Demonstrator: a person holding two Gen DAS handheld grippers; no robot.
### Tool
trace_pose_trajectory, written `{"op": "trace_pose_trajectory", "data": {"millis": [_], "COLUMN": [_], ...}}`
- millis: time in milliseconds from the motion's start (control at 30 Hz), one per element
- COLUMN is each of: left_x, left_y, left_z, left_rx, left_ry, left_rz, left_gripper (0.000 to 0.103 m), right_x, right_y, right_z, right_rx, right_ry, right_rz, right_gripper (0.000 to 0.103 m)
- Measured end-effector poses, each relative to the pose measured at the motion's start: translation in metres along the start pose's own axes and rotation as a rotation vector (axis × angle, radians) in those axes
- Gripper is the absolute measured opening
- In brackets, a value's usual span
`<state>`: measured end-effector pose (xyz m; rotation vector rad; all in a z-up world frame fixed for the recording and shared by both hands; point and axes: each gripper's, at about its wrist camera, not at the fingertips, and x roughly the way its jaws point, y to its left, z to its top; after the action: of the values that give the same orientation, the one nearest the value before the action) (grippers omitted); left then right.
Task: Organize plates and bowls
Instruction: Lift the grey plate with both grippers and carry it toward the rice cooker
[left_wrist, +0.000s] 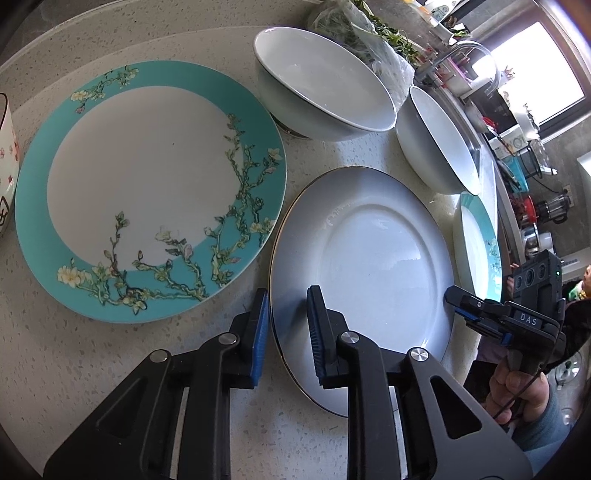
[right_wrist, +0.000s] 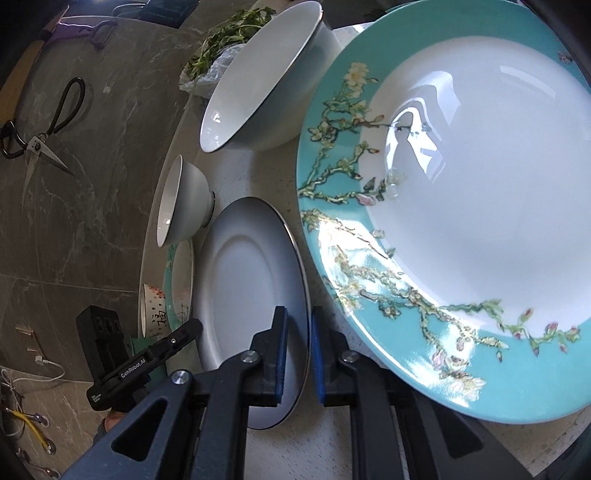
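Both jaws pinch the white plate's (left_wrist: 369, 273) gold-edged rim: my left gripper (left_wrist: 286, 332) on one side, my right gripper (right_wrist: 299, 354) opposite. Glossy and round, it lies flat on speckled counter (left_wrist: 74, 350), beside the teal blossom plate (left_wrist: 147, 192); white bowls (left_wrist: 325, 81) sit beyond.

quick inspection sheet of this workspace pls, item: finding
surface: pale speckled counter
job's things: white plate; near teal plate; second teal plate; big bowl; small bowl
clutter: mug; bag of greens; scissors
grippers: left gripper and right gripper shut on opposite rims of the white plate
cables: loose wires off the counter
surroundings: faucet; window; dark stone top
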<state>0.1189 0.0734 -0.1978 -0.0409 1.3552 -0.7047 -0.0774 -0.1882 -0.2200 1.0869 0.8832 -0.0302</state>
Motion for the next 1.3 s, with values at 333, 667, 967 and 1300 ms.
{"op": "trace_pose_trajectory", "data": {"millis": [333, 667, 967, 1300], "left_x": [-0.009, -0.035, -0.087, -0.134], "left_y": [-0.003, -0.012, -0.014, 0.030], "left_z": [-0.018, -0.048, -0.096, -0.198], "left_rx": [-0.013, -0.025, -0.038, -0.216], "left_ry": [-0.015, -0.070, -0.155, -0.213], "left_rz": [-0.005, 0.001, 0.033, 0.102], "left_gripper": [0.018, 0.018, 0.018, 0.018], "right_x": [-0.001, -0.010, -0.013, 0.025], "right_y": [0.011, 0.030, 0.050, 0.097], "right_z": [-0.006, -0.016, -0.039, -0.088], "right_rx": [-0.045, -0.131, -0.218, -0.401], "right_ry": [0.000, 0.010, 0.054, 0.212], "right_rz": [-0.005, 0.001, 0.014, 0.045], "right_gripper": [0.015, 0.015, 0.017, 0.017]}}
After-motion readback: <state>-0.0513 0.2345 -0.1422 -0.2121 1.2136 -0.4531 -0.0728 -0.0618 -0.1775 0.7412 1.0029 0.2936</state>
